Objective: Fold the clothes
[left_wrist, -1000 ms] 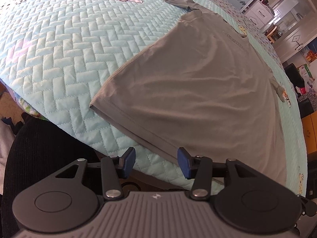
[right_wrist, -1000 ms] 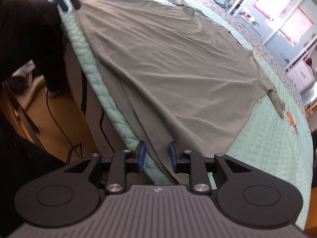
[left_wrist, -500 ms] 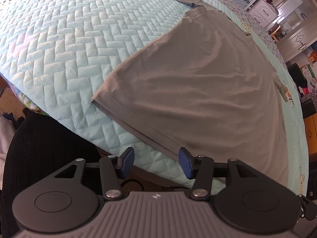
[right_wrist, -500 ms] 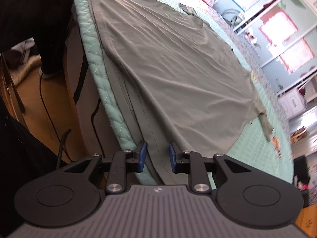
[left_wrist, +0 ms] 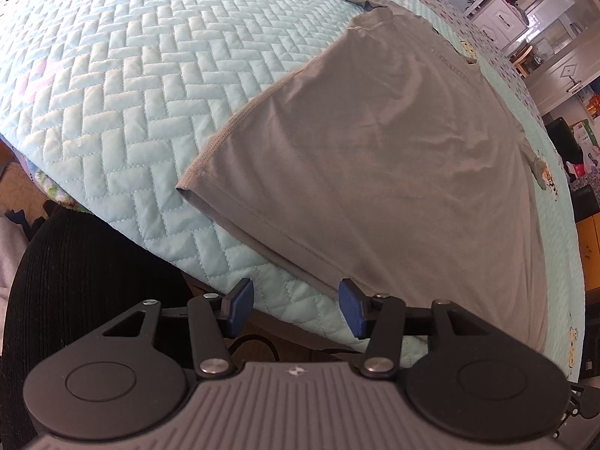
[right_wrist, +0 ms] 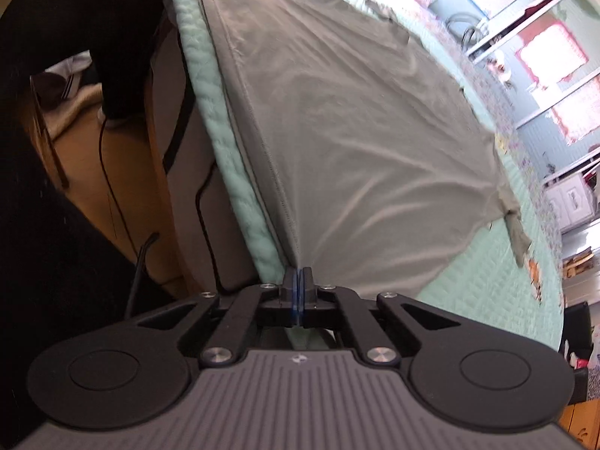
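A grey T-shirt (left_wrist: 375, 157) lies spread flat on a light-green quilted bed cover (left_wrist: 123, 86), its hem along the near edge of the bed. My left gripper (left_wrist: 296, 303) is open, its blue pads just short of the hem near the shirt's left corner. In the right wrist view the same shirt (right_wrist: 356, 142) stretches away from me. My right gripper (right_wrist: 298, 281) is shut on the shirt's hem at the bed edge, and the cloth pulls into taut creases from the pinch.
The bed cover's edge (right_wrist: 225, 172) drops to a grey bed base and wooden floor (right_wrist: 108, 180). A person's black-clad legs (left_wrist: 75, 285) stand by the bed. White cabinets (left_wrist: 525, 11) and windows (right_wrist: 551, 52) lie beyond the far side.
My right gripper has closed on the shirt's hem; its jaws were open around it before. My left gripper has edged closer to the hem and stays open.
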{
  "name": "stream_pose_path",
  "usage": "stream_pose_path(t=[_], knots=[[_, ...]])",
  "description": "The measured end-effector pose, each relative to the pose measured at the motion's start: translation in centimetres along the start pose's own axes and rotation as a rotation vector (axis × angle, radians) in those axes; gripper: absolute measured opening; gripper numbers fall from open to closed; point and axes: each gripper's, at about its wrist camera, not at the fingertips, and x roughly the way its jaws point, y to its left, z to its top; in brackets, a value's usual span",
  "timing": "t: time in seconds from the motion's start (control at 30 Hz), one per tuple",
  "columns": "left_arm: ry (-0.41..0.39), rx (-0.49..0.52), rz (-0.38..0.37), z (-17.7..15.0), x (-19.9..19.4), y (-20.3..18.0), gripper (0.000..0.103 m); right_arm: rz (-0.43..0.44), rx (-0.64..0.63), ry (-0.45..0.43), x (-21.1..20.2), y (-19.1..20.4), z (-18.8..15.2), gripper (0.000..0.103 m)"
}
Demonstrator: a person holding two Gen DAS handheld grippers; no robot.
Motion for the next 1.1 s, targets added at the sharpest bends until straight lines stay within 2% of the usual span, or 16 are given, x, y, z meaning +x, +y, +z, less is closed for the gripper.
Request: stream_pose_path(t=[0.1, 0.13, 0.17, 0.23, 0.33, 0.4, 0.5, 0.6, 0.63, 0.67, 0.73, 0.87, 0.93, 1.0, 1.07, 1.1], knots=[[0.004, 0.001, 0.0, 0.1, 0.1, 0.0, 0.053, 0.004, 0.087, -0.037, -0.5, -1.1, -0.2, 0.003], [0.005, 0.002, -0.001, 0.1, 0.1, 0.1, 0.053, 0.036, 0.14, -0.041, -0.6, -1.7, -0.4, 0.014], [0.006, 0.001, -0.002, 0.1, 0.1, 0.1, 0.053, 0.057, 0.194, -0.047, -0.8, -2.3, -0.6, 0.035], [0.004, -0.006, -0.004, 0.2, 0.1, 0.3, 0.053, 0.067, 0.337, -0.069, -1.5, -3.8, -1.6, 0.047], [-0.011, -0.032, -0.012, 0.5, 0.0, 0.8, 0.053, 0.089, 0.662, -0.126, -2.8, -6.9, -4.2, 0.047], [-0.056, -0.056, -0.031, 1.1, -0.5, 1.1, 0.053, 0.092, 0.873, -0.14, -3.0, -8.6, -6.4, 0.047], [-0.121, -0.052, -0.073, 2.1, -1.1, 1.0, 0.053, 0.187, 1.133, -0.154, -2.0, -9.9, -9.0, 0.047], [-0.171, 0.0, -0.079, 3.2, -0.7, 0.3, 0.054, 0.252, 1.182, -0.149, -0.4, -9.3, -9.1, 0.04], [-0.175, 0.015, -0.065, 3.6, -0.1, 0.2, 0.055, 0.268, 1.189, -0.144, 0.2, -9.1, -9.0, 0.031], [-0.18, 0.031, -0.05, 4.0, 0.5, 0.0, 0.055, 0.272, 1.192, -0.136, 0.6, -8.8, -8.9, 0.016], [-0.167, 0.001, -0.052, 4.8, 1.7, 0.8, 0.055, 0.256, 1.199, -0.113, 1.1, -8.8, -8.6, 0.003], [-0.189, 0.017, -0.036, 5.6, 0.8, 1.0, 0.055, 0.25, 1.212, -0.088, 1.0, -9.0, -8.6, 0.003], [-0.233, -0.025, -0.081, 5.7, -0.7, 1.9, 0.055, 0.261, 1.25, -0.079, 1.0, -9.3, -8.9, 0.005], [-0.281, -0.053, -0.133, 6.0, -2.0, 2.8, 0.055, 0.268, 1.29, -0.072, 0.9, -9.8, -8.9, 0.009], [-0.32, -0.08, -0.17, 6.4, -2.8, 3.7, 0.058, 0.251, 1.331, -0.071, 0.5, -10.4, -8.7, 0.024], [-0.334, -0.092, -0.181, 6.8, -2.9, 4.3, 0.061, 0.229, 1.353, -0.074, 0.3, -10.8, -8.4, 0.026]])
